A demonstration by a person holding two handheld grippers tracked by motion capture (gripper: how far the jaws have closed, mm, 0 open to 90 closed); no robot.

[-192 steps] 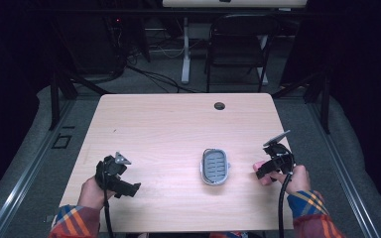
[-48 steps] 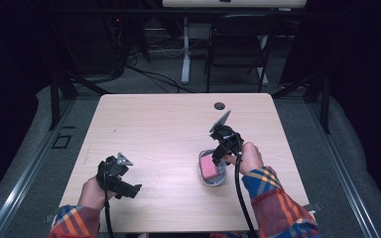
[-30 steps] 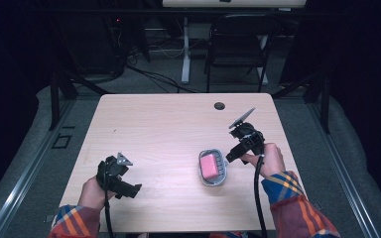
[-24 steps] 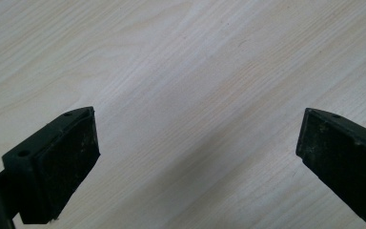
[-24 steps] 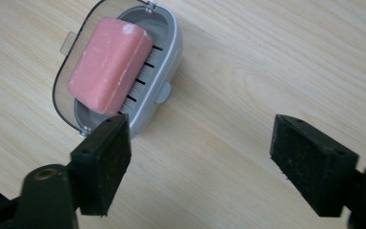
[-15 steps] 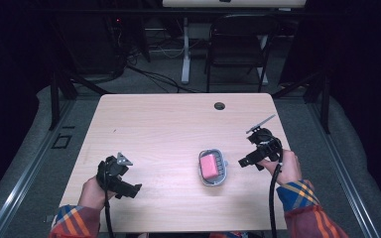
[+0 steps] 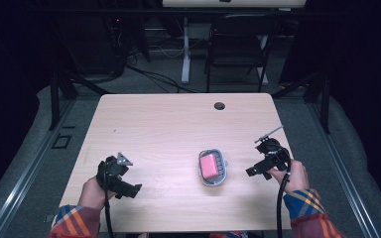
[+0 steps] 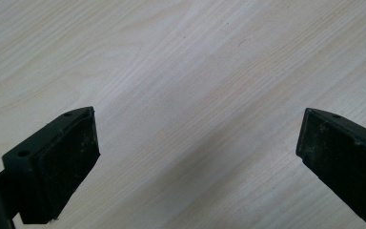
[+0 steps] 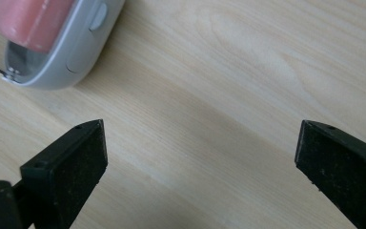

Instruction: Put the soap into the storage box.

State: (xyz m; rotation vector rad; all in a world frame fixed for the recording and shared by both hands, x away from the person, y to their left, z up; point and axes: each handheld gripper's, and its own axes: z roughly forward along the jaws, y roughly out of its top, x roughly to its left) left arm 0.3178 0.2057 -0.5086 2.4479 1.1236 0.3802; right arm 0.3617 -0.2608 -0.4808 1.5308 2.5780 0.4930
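Item 1: pink soap bar (image 7: 209, 166), lying in a grey dish (image 7: 213, 179) w/ wire rack, centre-right of the table (image 7: 168, 129), nearer the person's edge. Right gripper view shows the bar (image 9: 28, 21) sitting proud of the dish wall (image 9: 78, 52).

Handling (est.): bar looks light, stiff, prob. slick if damp; rounded edges, so pads could skid off. Best hold: across the long sides, mid-length, above the dish rim. Dish looks like light plastic, likely to slide on the smooth wood if nudged; steady it or lift the bar straight up.

Item 2: right gripper (image 7: 253, 171), just right of the dish, apart from it. Jaws have just been opening; now spread wide, nothing between them but bare tabletop.

Item 3: left gripper (image 7: 131, 191), near the front-left of the table, well apart from the dish. Jaws wide, empty, over bare wood.

Markings: no brand, label or legible writing on bar, dish or table. One oval tab on the dish wall, unmarked.
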